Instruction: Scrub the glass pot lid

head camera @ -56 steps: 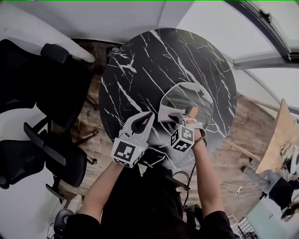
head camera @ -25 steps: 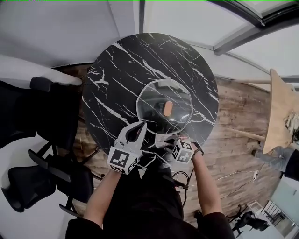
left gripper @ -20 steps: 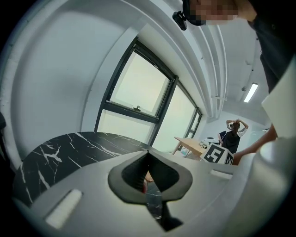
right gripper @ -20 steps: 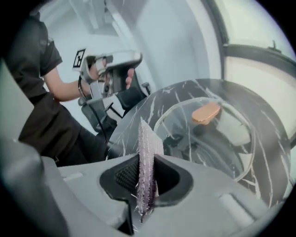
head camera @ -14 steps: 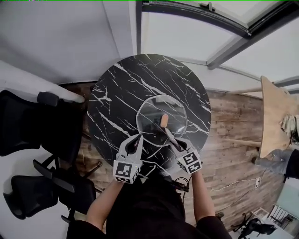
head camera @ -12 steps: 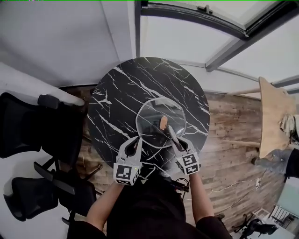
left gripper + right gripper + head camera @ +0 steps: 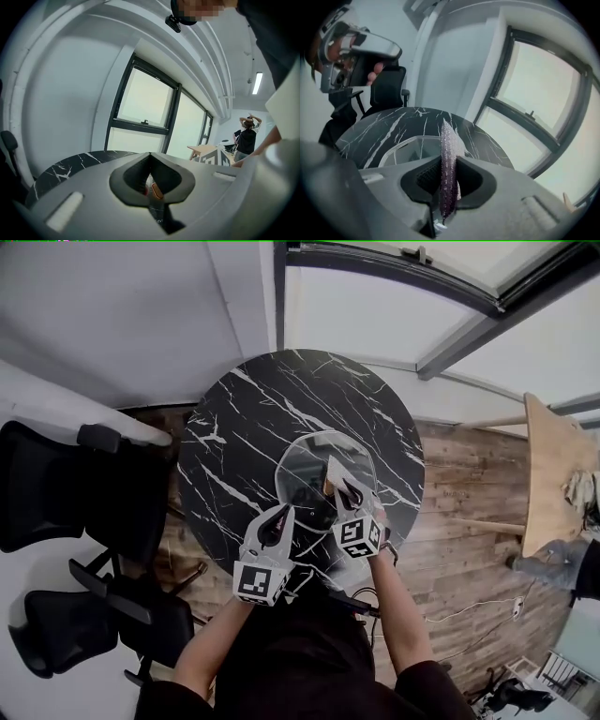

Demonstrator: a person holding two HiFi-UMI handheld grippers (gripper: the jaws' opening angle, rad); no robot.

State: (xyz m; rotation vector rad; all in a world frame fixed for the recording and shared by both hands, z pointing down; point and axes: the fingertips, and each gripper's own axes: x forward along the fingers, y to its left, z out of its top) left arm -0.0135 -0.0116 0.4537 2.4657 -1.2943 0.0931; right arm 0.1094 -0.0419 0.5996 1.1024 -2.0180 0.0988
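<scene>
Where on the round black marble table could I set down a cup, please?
The far half of the round black marble table, beyond the clear glass pot lid, is bare, and so is the strip left of the lid, towards the black office chairs. The near edge is crowded by the left hand-held gripper and right hand-held gripper.

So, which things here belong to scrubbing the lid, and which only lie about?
For the job: glass pot lid, scrubbing cloth, right hand-held gripper clamping it.
Lying about: black office chairs, wooden table, left hand-held gripper, shut.
</scene>
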